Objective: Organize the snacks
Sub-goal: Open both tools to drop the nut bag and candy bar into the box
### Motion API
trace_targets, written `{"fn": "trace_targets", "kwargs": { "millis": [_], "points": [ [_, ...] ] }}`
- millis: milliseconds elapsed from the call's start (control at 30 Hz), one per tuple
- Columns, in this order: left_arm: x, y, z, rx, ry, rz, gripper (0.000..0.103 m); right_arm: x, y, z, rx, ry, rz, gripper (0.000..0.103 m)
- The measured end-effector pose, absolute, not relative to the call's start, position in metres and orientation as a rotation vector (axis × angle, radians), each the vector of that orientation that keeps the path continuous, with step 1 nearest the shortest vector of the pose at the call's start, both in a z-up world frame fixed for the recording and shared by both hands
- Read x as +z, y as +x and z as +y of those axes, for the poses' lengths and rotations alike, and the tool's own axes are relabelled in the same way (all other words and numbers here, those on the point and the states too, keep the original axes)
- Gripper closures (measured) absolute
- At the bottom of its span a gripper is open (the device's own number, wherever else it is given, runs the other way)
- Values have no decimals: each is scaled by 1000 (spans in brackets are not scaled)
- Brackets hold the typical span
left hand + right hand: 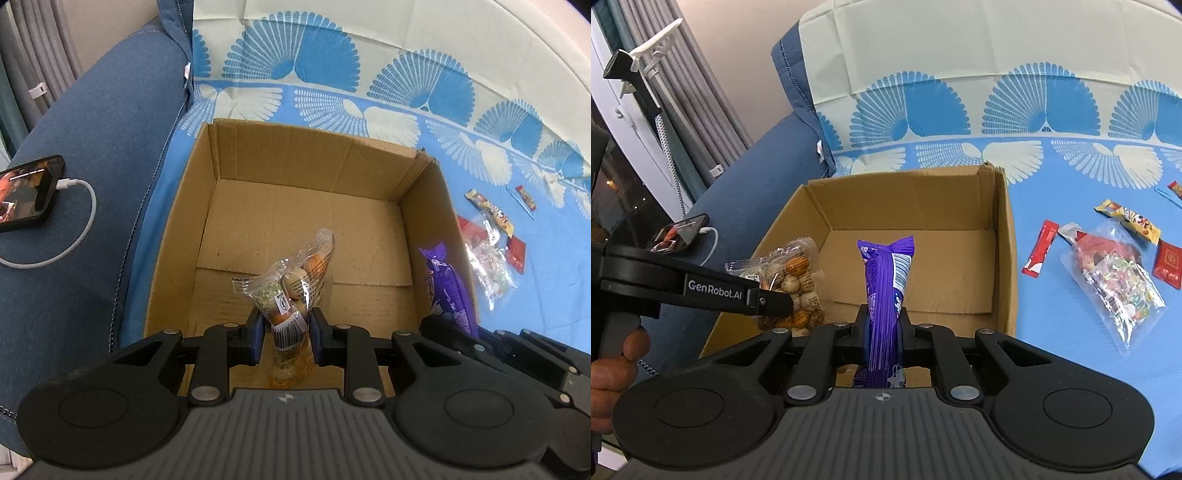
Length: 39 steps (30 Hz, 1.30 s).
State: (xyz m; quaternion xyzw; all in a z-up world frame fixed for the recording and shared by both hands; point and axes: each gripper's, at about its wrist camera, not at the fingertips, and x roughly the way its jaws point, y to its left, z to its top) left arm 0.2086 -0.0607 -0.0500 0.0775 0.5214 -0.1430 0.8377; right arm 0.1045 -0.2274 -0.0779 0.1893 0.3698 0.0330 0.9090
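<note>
Fingers of the left gripper (285,334) are closed on a clear bag of round snacks (295,291), its blue pads pinching the bag near a barcode label; the bag stands upright above the open cardboard box (236,173) and shows beige and orange balls through crinkled film. Fingers of the right gripper (882,326) are clamped almost fully together on a purple snack packet (884,291), a long glossy wrapper with a white label panel near its crimped top, held upright over the box's near edge. From the right wrist view the left gripper and its bag sit at the box's left wall, with a hand (613,365) on its handle. Inside, the box floor shows only bare cardboard flaps. It rests on a blue and cream fan-patterned bedsheet (1052,177). Lying on the sheet to the right of the box are a red stick packet (1041,253), a clear bag of colourful sweets (1123,291), a yellow wrapper (1130,221) and a small red sachet (1171,264). Left of the box, a phone (27,194) with a white cable lies on a blue cushion (99,147).
</note>
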Motion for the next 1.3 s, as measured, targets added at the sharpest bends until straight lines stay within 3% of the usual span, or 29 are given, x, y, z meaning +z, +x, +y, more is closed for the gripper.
{"fn": "trace_targets", "kwargs": {
  "millis": [233,300,367,400,433,600,1300],
  "points": [
    [-61,215,-64,-291,186,1114,75,-83,114,-226,55,388,770,87],
    [-64,218,-64,-283,191,1126,70,-85,118,-225,47,376,772,85],
    [-65,220,-62,-256,191,1124,41,-87,122,-224,33,357,780,59],
    [-62,219,-60,-226,192,1102,18,-86,123,-223,17,348,780,35],
    [-58,217,-56,-201,189,1062,0,-86,123,-223,-3,337,775,29],
    [-42,198,-41,-190,167,1022,0,-78,104,-223,25,297,785,20],
    [4,48,-6,-145,167,899,0,-16,-34,-175,1,196,668,13]
  ]
}}
